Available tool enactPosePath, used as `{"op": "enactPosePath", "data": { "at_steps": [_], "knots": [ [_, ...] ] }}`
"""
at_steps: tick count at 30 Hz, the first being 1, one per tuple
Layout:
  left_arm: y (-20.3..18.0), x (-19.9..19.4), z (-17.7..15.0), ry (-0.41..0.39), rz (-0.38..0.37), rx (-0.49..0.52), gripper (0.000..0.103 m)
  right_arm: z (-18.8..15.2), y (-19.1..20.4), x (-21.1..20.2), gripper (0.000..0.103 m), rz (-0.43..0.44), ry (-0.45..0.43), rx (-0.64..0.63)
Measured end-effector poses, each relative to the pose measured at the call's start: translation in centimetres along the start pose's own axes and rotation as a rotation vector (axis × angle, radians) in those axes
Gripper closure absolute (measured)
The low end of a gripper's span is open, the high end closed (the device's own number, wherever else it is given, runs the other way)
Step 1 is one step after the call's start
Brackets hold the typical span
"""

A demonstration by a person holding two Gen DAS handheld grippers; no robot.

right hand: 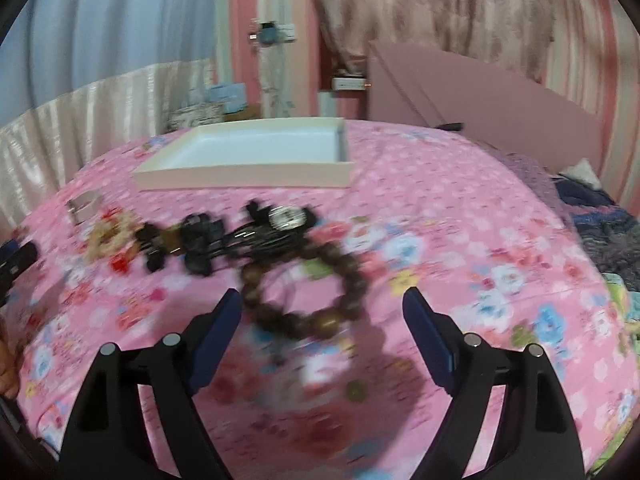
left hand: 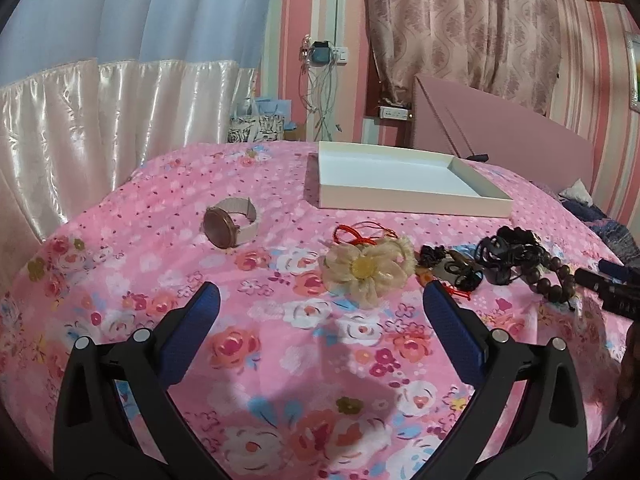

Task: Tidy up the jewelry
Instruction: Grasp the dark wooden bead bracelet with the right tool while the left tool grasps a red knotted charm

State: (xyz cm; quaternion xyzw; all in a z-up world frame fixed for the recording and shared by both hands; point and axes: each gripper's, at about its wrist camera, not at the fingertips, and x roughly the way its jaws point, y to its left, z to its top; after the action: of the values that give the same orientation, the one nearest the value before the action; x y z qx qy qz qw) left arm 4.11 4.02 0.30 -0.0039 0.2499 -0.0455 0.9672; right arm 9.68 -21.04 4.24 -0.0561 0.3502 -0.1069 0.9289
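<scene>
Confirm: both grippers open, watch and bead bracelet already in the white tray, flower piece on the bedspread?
Not quite. The white tray holds nothing; the watch and bead bracelet lie on the bedspread, as both wrist views show. Rest is right.

A pink floral bedspread (left hand: 304, 344) covers the bed. Behind it hang a pale blue curtain (left hand: 132, 12) with a shiny cream satin band (left hand: 100, 104) below, and a patterned pink drape (left hand: 460, 20) to the right. A wall socket with dangling cables (left hand: 320, 56) sits between them on the striped pink wall, and a pink headboard (left hand: 504, 128) leans behind the bed.
</scene>
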Motion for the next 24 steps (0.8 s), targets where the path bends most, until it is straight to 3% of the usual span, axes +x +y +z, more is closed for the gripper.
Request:
{"op": "enactPosePath", "data": {
  "at_steps": [1,5,8,13,17,22,24],
  "knots": [
    [0.1,0.0,0.1,-0.001,0.006,0.002,0.003,0.3,-0.3,0.3,0.022,-0.011,0.004,0.003],
    [1.4,1.1,0.9,0.039,0.007,-0.033,0.003,1.2,-1.2,2.9,0.051,-0.013,0.095,0.015],
    [2.1,2.4,1.1,0.093,-0.01,-0.072,0.003,1.5,-0.9,4.8,0.058,0.011,0.172,0.011],
    [1.1,4.2,1.4,0.161,-0.031,-0.053,0.003,1.6,-0.3,6.8,0.064,0.001,0.242,-0.022],
    [-0.8,5.3,1.5,0.193,-0.015,0.005,0.003,1.9,0.4,7.6,0.062,-0.014,0.239,-0.097],
    [-2.3,6.7,1.8,0.232,-0.049,0.006,0.003,2.1,-0.5,8.0,0.06,0.005,0.241,-0.079],
    [-2.8,7.0,2.1,0.232,-0.055,0.006,0.003,2.1,-0.7,7.9,0.065,0.036,0.241,-0.057]
  ]
}}
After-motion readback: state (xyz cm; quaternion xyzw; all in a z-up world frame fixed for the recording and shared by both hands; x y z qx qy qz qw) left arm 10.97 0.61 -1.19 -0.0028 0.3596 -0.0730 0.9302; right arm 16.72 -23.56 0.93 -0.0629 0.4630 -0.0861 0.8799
